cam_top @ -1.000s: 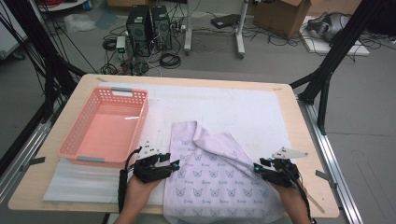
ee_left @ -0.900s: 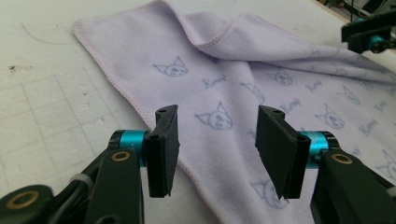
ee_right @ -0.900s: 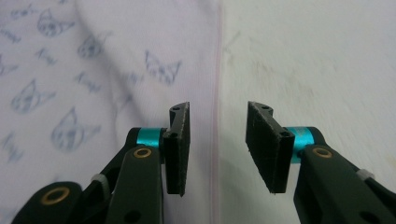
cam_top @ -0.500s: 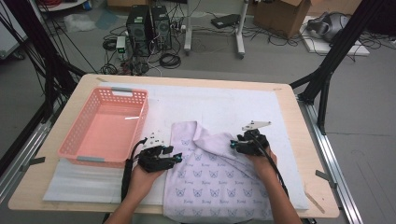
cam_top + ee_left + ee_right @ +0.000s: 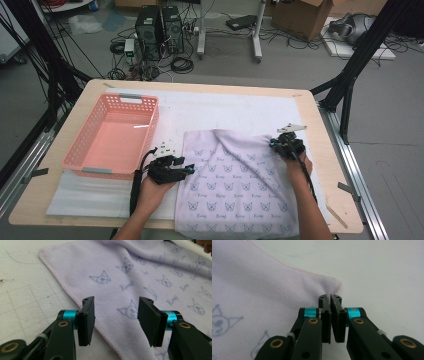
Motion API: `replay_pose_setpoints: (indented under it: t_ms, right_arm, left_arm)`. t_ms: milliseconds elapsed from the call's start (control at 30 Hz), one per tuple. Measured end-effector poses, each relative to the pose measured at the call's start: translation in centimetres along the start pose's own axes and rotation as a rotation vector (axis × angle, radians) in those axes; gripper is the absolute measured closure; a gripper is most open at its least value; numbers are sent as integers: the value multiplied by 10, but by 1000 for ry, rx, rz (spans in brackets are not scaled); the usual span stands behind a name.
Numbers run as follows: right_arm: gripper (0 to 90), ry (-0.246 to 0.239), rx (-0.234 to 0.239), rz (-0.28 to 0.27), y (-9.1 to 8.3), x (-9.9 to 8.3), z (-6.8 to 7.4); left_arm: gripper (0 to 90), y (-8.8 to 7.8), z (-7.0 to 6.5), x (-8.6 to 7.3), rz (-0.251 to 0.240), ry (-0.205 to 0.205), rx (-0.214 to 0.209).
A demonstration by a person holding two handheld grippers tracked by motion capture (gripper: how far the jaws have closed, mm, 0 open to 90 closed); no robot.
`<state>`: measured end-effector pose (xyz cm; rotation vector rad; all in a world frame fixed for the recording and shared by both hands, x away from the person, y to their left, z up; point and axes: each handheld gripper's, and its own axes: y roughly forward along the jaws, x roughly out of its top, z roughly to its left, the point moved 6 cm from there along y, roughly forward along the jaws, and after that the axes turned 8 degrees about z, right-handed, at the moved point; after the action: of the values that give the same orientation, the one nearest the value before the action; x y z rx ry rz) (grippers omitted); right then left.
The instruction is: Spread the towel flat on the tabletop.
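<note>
A lavender towel (image 5: 235,185) printed with cat faces lies on the white mat, with a raised fold running toward its far right corner. My left gripper (image 5: 189,169) rests at the towel's left edge. Its jaws (image 5: 115,312) stand open just above the hem, with the towel (image 5: 140,272) under them. My right gripper (image 5: 274,145) is at the far right corner. Its jaws have just been closing and now pinch that corner (image 5: 330,297). The towel (image 5: 249,285) puckers toward the tips.
A pink plastic basket (image 5: 82,150) stands empty at the left of the table. The white mat (image 5: 240,107) shows bare beyond the towel. A foam sheet (image 5: 85,200) lies at the front left. The table's right edge (image 5: 332,165) is close to my right hand.
My right gripper moved from the towel's near right side up to its far right corner and closed. The towel's fold shifted with it. The left gripper stayed put.
</note>
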<state>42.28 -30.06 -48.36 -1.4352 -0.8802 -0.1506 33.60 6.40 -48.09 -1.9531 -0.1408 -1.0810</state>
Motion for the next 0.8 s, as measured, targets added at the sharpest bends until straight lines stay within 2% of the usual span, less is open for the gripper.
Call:
replay_pose_setpoints:
  t_ms: [100, 167, 233, 300, 367, 433, 500, 567, 600, 667, 733, 767, 800]
  right_arm:
    - [874, 55, -79, 6, -3, -7, -27]
    - [880, 86, -111, 4, -5, -10, -39]
    - [874, 98, -128, 6, -5, -12, -44]
    - [803, 117, -83, -11, -5, -12, -41]
    - [769, 93, -65, -28, -10, -11, -36]
    - [729, 81, -31, -57, -18, -11, -33]
    - [691, 88, 10, -82, -26, -14, -30]
    - [680, 79, 40, -85, -34, -19, -27]
    - [674, 75, 55, -90, -38, -22, -25]
    - [654, 68, 90, -94, -45, -29, -22]
    - [618, 59, 123, -90, -51, -37, -19]
    - [603, 54, 137, -84, -53, -41, -18]
    - [578, 52, 140, -77, -56, -45, -17]
  left_arm:
    - [481, 3, 2, 0, 7, 2, 7]
    - [490, 3, 4, 0, -2, -4, 20]
    - [490, 3, 7, 2, -12, -19, 25]
    - [492, 4, 8, 3, -7, -30, 26]
    - [491, 8, 9, 6, 22, -10, 37]
    - [491, 12, 9, 13, 25, -1, 41]
    - [495, 19, 11, 19, -17, -4, 52]
    - [493, 26, 13, 21, 37, -4, 75]
    - [484, 30, 14, 24, 43, 15, 94]
    - [503, 32, 14, 30, 12, 21, 114]
    - [504, 34, 15, 36, 6, 17, 118]
    - [503, 34, 17, 39, -13, 15, 126]
    - [506, 36, 19, 41, -9, 18, 125]
